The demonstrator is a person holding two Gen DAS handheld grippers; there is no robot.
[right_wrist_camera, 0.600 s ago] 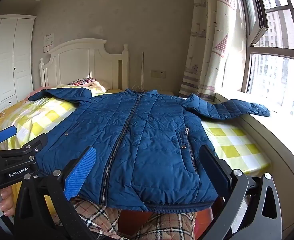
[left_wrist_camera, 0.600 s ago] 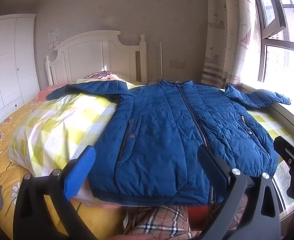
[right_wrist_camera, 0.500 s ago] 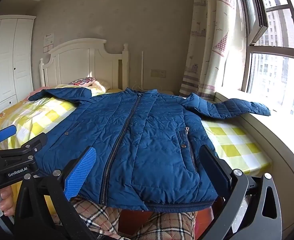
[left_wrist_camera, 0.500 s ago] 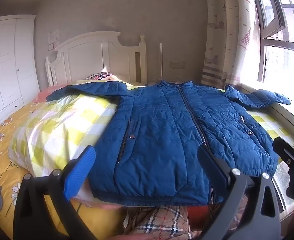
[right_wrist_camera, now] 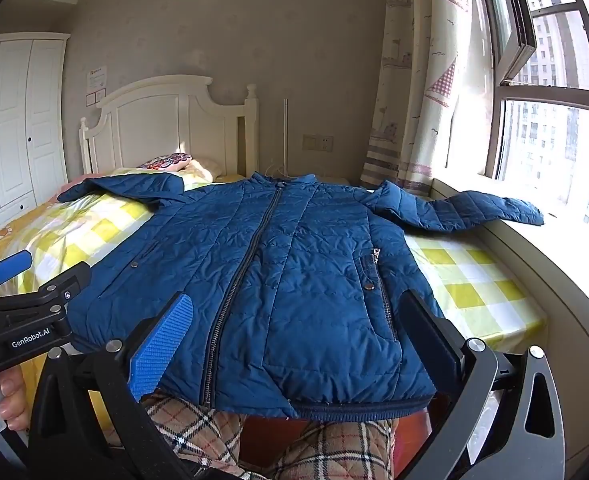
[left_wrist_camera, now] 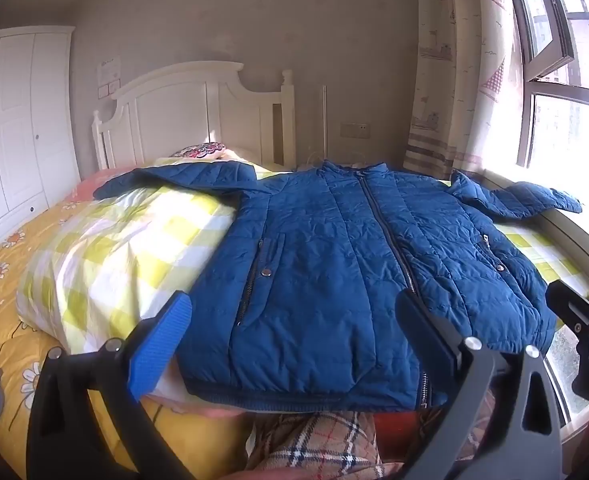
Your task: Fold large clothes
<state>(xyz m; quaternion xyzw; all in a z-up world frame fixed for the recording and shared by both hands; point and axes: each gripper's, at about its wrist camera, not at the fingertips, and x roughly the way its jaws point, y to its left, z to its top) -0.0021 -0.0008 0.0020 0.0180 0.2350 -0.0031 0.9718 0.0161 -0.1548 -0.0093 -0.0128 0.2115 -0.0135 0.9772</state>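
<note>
A blue quilted jacket (left_wrist_camera: 334, 248) lies flat and zipped on the bed, front up, hem toward me, both sleeves spread out. It also shows in the right wrist view (right_wrist_camera: 278, 264). My left gripper (left_wrist_camera: 294, 320) is open and empty, held just short of the hem's left part. My right gripper (right_wrist_camera: 298, 320) is open and empty, held just short of the hem's right part. The right sleeve (right_wrist_camera: 474, 208) rests on the window sill. The left sleeve (left_wrist_camera: 174, 180) lies across the quilt.
A yellow-and-white checked quilt (left_wrist_camera: 126, 248) lies under the jacket on the bed, with a white headboard (left_wrist_camera: 198, 112) behind. A window (right_wrist_camera: 554, 140) and curtain (right_wrist_camera: 422, 80) are to the right, a white wardrobe (left_wrist_camera: 14, 120) to the left. Plaid-trousered legs (right_wrist_camera: 334, 448) show below.
Both grippers have barely shifted; the jacket lies as before and nothing was taken hold of.
</note>
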